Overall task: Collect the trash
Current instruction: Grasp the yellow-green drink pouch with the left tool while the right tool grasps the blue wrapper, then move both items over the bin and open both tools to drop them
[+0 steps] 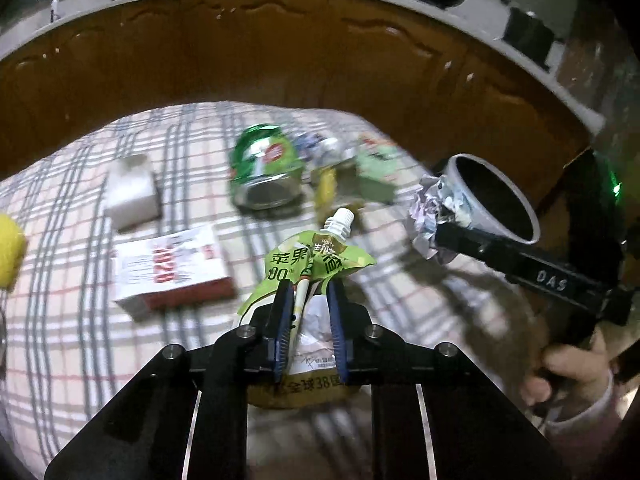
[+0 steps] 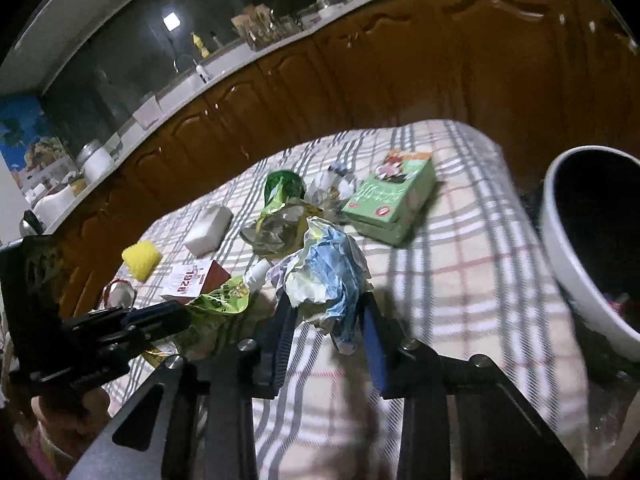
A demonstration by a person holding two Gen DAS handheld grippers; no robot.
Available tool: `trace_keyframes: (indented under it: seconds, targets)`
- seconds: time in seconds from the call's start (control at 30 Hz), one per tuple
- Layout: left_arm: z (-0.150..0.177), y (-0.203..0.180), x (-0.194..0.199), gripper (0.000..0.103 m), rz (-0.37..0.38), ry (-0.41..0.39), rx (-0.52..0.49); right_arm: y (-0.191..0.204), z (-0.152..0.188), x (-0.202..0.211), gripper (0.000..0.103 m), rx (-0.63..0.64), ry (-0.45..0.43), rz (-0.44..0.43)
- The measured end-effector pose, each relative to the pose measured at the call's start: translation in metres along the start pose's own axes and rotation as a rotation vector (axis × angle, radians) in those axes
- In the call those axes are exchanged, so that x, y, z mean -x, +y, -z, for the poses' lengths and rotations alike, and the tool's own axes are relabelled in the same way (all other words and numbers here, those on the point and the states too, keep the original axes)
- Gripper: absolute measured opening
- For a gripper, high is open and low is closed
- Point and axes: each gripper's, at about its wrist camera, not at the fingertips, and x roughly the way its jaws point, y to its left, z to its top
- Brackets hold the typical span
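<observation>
Currently left gripper (image 1: 308,304) pinches the green spout pouch (image 1: 316,258) above the checked tablecloth (image 1: 60,320); right gripper (image 2: 326,312) is clamped on a crumpled paper wad (image 2: 324,268) near the grey bin (image 2: 560,248). Judgement: keep both grips firm, lift clear, release over the bin mouth. Left on the cloth: one crushed green can (image 1: 264,172), two cartons, one sponge.

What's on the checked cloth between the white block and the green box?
A crushed green can lies nearest the white block, then crumpled wrappers beside the green box. The left wrist view shows it best.
</observation>
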Motion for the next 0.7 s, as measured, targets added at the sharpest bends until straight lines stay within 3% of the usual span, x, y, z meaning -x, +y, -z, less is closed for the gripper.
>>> trace_keyframes:
  seconds: [0.3,0.7]
  targets:
    - [-0.008,-0.043,-0.002,0.016,0.077,-0.026,-0.028,-0.031,0.007,0.057,0.033,-0.039,-0.074,0.064]
    - [-0.017,-0.098,-0.016,0.016,0.144,-0.031,-0.102,-0.070,0.015,0.099,0.033,-0.093,-0.120,0.131]
